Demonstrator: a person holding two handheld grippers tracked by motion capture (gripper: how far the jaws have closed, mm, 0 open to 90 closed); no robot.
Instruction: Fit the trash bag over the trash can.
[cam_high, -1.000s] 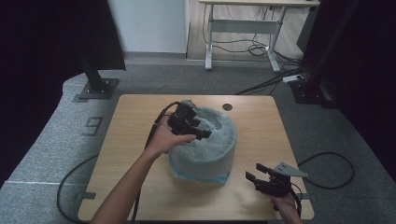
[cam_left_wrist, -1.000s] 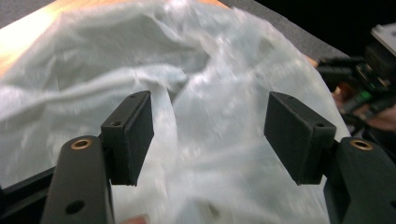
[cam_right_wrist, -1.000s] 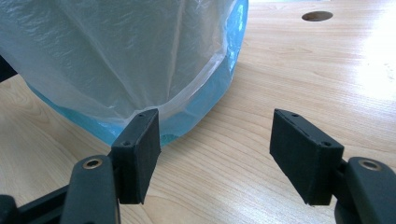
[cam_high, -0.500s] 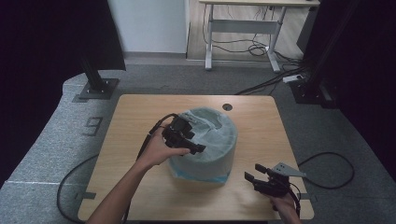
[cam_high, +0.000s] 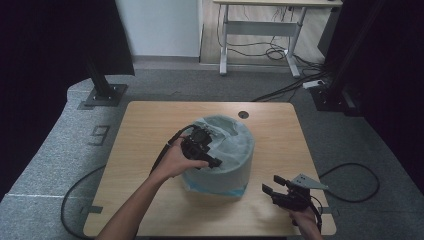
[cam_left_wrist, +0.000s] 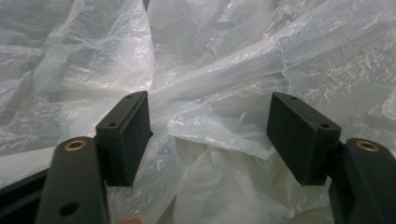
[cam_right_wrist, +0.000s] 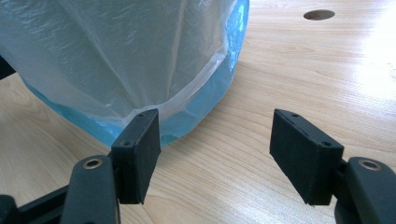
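While right gripper (cam_high: 276, 186) stays put, spread, left gripper (cam_high: 209, 159) slid down bag (cam_high: 235, 150) side, jaws spread.

- A bin (cam_high: 220, 155) draped in a plastic bag (cam_high: 232, 142) stands on the table (cam_high: 150, 125), near the middle, slightly towards the person's edge;
- The left gripper (cam_high: 202, 150) sits on the bin's upper left side, the left hand (cam_high: 175, 160) just behind it; its jaws stand apart over crumpled bag folds (cam_left_wrist: 210, 107);
- The right gripper (cam_high: 277, 187) rests low at the table's near right corner, right of the bin and apart from it; the bag's hem (cam_right_wrist: 187, 116) lies just beyond its left jaw;
- A round hole (cam_high: 243, 114) lies in the tabletop behind the bin;
- A desk (cam_high: 260, 20) stands on the floor beyond the table; cables (cam_high: 350, 180) trail right of it.
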